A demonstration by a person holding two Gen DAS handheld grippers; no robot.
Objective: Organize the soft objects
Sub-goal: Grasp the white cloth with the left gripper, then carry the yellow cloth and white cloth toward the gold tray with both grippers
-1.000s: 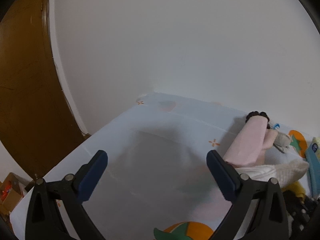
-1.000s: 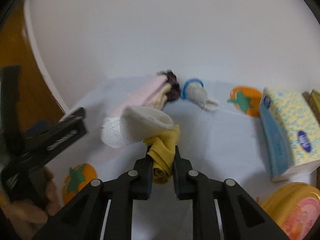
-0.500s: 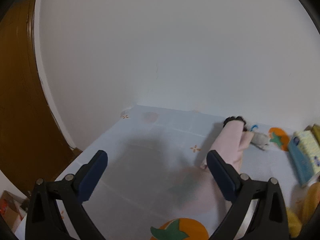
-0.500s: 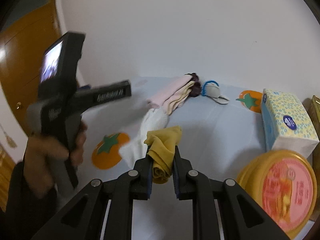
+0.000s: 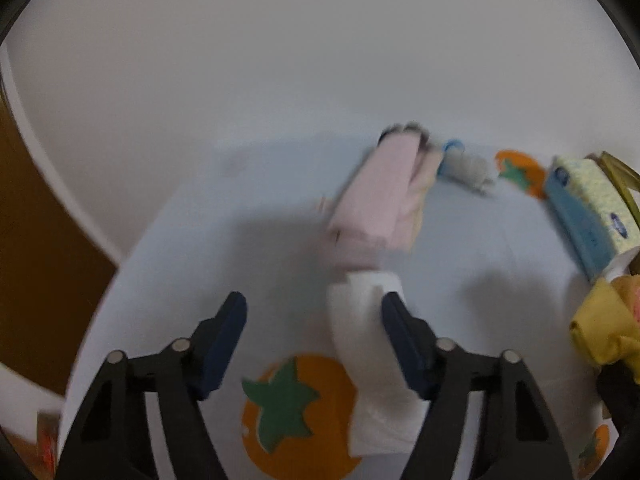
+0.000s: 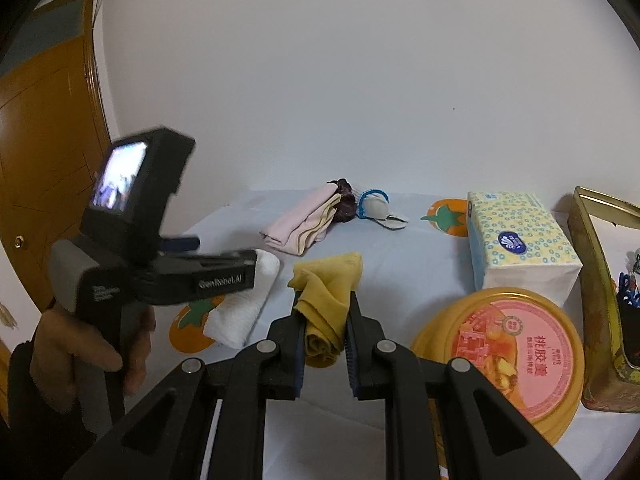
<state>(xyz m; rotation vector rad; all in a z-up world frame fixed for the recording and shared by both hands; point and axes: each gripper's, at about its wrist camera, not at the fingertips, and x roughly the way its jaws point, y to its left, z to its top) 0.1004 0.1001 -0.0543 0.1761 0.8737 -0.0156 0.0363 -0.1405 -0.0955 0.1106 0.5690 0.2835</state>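
My right gripper (image 6: 324,322) is shut on a yellow cloth (image 6: 326,296) and holds it above the table; the cloth also shows at the right edge of the left wrist view (image 5: 600,328). My left gripper (image 5: 314,332) is open, low over a white towel (image 5: 372,364) that lies on the table partly between its fingers, against the right finger (image 5: 404,344). The towel shows in the right wrist view (image 6: 244,304) too. Folded pink and cream cloths (image 6: 304,220) lie further back, with a dark scrunchie (image 6: 346,202) and a grey pouch with a blue ring (image 6: 376,208).
A tissue pack (image 6: 516,244), a round yellow lidded tub (image 6: 508,356) and a gold tin (image 6: 596,300) stand at the right. The pale tablecloth (image 6: 408,264) has orange fruit prints (image 5: 292,412). A white wall is behind, a wooden door (image 6: 44,152) at left.
My left gripper has swung right and down over the white towel, which now lies between its fingers. My right gripper has drawn back with the yellow cloth still held.
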